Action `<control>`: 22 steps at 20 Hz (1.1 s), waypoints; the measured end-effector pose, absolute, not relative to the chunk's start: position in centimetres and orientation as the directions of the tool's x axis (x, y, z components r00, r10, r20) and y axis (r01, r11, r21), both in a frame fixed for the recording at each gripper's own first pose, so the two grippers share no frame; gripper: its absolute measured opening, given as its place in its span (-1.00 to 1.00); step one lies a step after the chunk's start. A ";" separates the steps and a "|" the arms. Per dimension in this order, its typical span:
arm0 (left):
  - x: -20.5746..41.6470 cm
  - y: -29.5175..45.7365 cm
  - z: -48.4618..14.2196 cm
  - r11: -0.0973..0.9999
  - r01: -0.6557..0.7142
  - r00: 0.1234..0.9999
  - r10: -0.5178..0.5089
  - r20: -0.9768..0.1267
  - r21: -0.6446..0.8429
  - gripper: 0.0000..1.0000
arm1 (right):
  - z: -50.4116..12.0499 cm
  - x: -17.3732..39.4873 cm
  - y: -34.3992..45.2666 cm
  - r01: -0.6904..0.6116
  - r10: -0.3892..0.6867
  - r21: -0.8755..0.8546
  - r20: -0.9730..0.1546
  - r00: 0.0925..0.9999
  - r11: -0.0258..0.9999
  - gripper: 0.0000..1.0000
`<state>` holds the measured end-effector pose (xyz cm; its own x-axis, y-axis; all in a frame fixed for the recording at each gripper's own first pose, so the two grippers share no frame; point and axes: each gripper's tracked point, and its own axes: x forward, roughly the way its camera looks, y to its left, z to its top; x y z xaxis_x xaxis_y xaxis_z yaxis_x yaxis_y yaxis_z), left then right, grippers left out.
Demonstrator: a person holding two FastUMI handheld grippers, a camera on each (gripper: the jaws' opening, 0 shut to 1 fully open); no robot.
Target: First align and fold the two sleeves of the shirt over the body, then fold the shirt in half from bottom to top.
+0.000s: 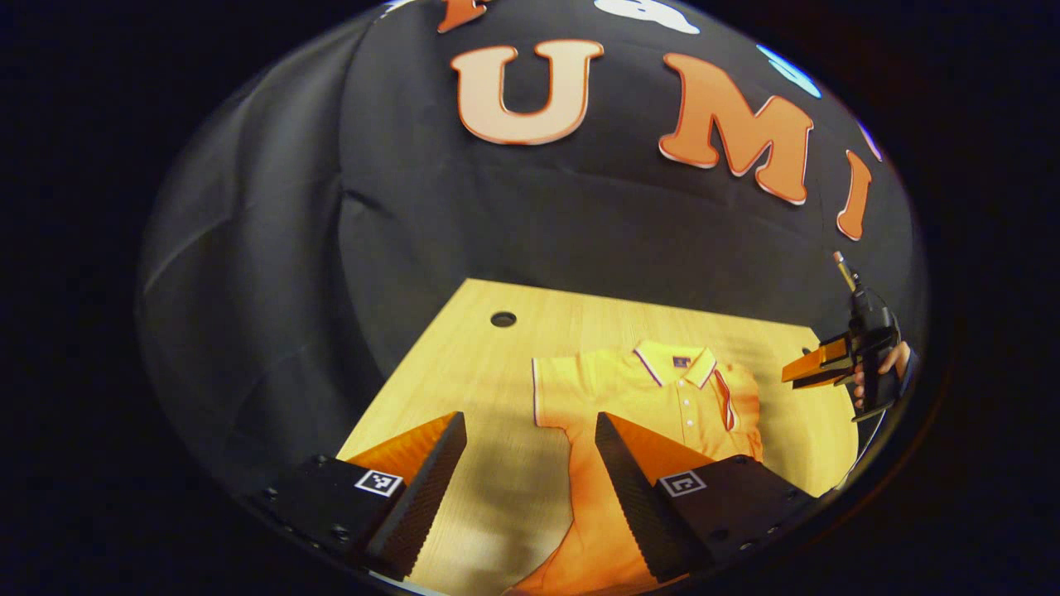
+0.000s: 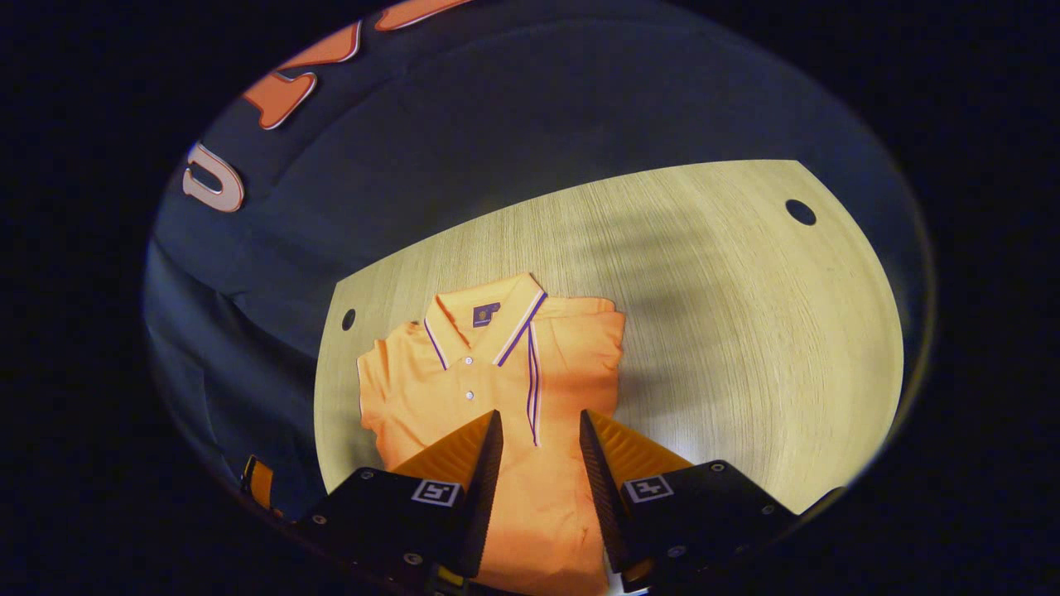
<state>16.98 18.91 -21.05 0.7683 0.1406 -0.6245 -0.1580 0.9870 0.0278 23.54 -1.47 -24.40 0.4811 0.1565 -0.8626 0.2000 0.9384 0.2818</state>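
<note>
The shirt (image 2: 497, 372) lies flat mid-surface (image 2: 745, 331), collar toward the back edge, both sleeves apparently already folded over the body. So the bottom-to-top fold looks next: each gripper must reach the hem at the near edge. Left gripper (image 1: 530, 463) and right gripper (image 2: 540, 455) hover released, holding nothing. No containers here.
</note>
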 end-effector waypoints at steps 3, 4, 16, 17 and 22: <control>19.7 19.4 -24.0 0.993 -0.121 0.682 0.073 -0.727 -0.014 0.95 | -24.1 20.3 -1.5 0.256 0.119 0.269 -0.868 0.482 0.928 0.21; 20.4 19.4 -25.1 0.994 -0.100 0.654 0.034 -0.755 -0.042 0.96 | -24.0 19.3 -1.5 0.280 0.103 0.265 -0.869 0.483 0.923 0.21; 29.8 18.8 -34.2 0.992 0.100 0.387 -0.111 -0.915 -0.078 0.96 | -25.4 7.4 -0.4 0.499 -0.025 0.255 -0.873 0.487 0.828 0.18; 30.2 18.8 -34.8 0.992 0.099 0.367 -0.108 -0.924 -0.077 0.96 | -25.6 6.6 -0.2 0.508 -0.029 0.254 -0.875 0.483 0.823 0.53; 32.3 18.9 -37.8 0.996 0.072 0.283 -0.078 -0.956 -0.060 0.95 | -25.4 4.1 0.6 0.536 -0.027 0.291 -0.861 0.507 0.792 0.84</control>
<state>32.25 18.91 -37.84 0.2826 -0.0785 -0.9560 0.0724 0.9956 -0.0603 4.07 0.64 -25.36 0.5073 -0.0273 -0.8613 0.5364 0.7923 0.2908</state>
